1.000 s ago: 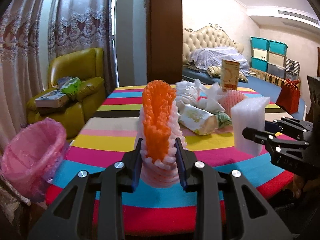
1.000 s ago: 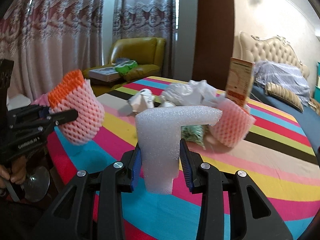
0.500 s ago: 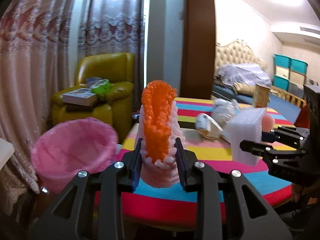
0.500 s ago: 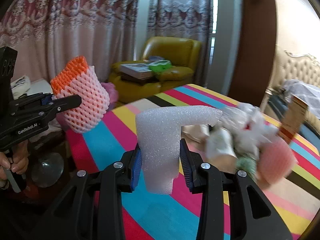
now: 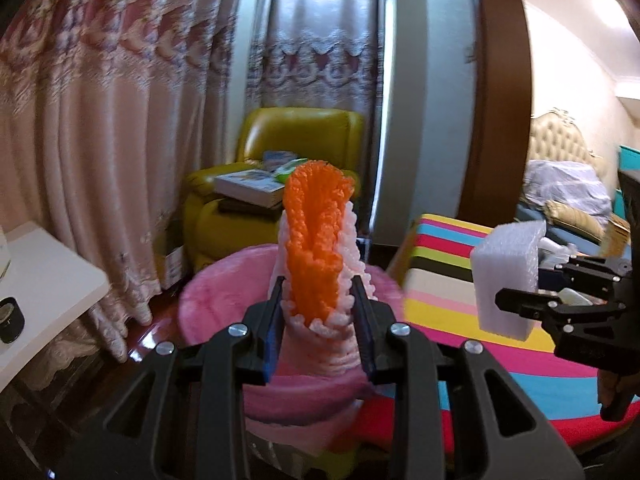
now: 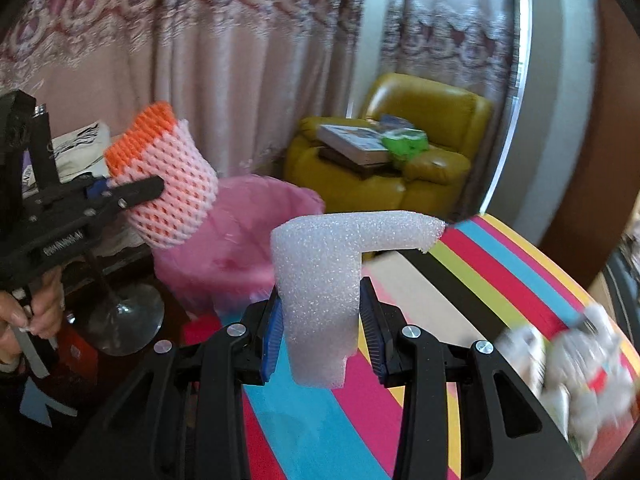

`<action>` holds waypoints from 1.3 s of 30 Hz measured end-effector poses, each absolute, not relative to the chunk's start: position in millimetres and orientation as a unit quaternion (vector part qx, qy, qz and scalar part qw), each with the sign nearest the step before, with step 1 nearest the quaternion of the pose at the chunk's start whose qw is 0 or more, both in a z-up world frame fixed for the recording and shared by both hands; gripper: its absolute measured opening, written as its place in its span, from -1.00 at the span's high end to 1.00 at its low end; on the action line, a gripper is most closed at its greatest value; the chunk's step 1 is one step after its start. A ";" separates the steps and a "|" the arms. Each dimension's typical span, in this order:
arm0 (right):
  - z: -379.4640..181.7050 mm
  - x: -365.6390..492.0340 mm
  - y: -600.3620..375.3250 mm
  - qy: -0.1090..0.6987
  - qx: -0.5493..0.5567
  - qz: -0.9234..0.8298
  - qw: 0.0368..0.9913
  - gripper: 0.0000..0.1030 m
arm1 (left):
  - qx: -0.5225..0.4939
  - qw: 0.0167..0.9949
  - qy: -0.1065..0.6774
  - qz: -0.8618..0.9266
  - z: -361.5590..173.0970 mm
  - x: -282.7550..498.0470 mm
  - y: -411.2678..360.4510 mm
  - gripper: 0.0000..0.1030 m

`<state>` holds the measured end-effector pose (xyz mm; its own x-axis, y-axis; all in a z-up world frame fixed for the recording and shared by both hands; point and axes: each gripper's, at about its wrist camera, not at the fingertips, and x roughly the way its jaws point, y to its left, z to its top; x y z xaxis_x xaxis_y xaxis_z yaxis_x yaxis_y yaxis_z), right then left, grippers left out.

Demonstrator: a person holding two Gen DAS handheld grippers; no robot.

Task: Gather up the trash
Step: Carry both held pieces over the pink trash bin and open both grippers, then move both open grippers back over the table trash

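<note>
My left gripper is shut on a pink and orange foam net sleeve, squeezed flat between the blue pads. It hangs above the pink-lined trash bin beside the table. In the right wrist view the same foam net sleeve sits at the left over the trash bin. My right gripper is shut on a white L-shaped foam piece, over the striped table's corner. That white foam piece also shows at the right of the left wrist view.
The striped tablecloth table carries blurred trash at the right. A yellow armchair with books stands by the curtains. A white side table lies left of the bin. A person's hand grips the left tool's handle.
Both grippers swung left from over the table toward the pink bin, each still holding its foam. The bin moved from the left edge to under the left gripper.
</note>
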<state>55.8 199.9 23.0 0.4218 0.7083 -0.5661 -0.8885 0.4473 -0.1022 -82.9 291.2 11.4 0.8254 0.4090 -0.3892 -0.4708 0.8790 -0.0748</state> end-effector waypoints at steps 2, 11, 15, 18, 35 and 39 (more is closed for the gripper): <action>24.1 56.1 222.3 0.227 -0.209 0.496 0.811 0.30 | -0.092 0.947 0.187 0.243 6.3 -81.0 310.9 0.40; 20.7 70.2 300.8 0.247 -0.227 0.535 0.776 -0.20 | -0.130 0.937 0.201 0.253 -12.3 -62.6 367.6 0.04; 22.4 72.0 299.6 0.234 -0.224 0.533 0.782 -0.57 | -0.141 0.930 0.193 0.280 -16.3 -67.5 374.7 -0.49; 25.9 74.3 284.2 0.232 -0.207 0.527 0.791 -0.57 | -0.137 0.925 0.192 0.298 -17.4 -74.7 374.2 -0.65; 7.2 80.3 82.5 0.238 -0.130 0.373 0.887 -0.63 | -0.149 0.947 0.223 0.176 -33.3 -56.9 244.5 -0.91; -2.1 94.3 18.4 0.262 -0.091 0.309 0.910 -0.63 | -0.134 0.953 0.249 0.113 -40.9 -29.7 195.9 -0.91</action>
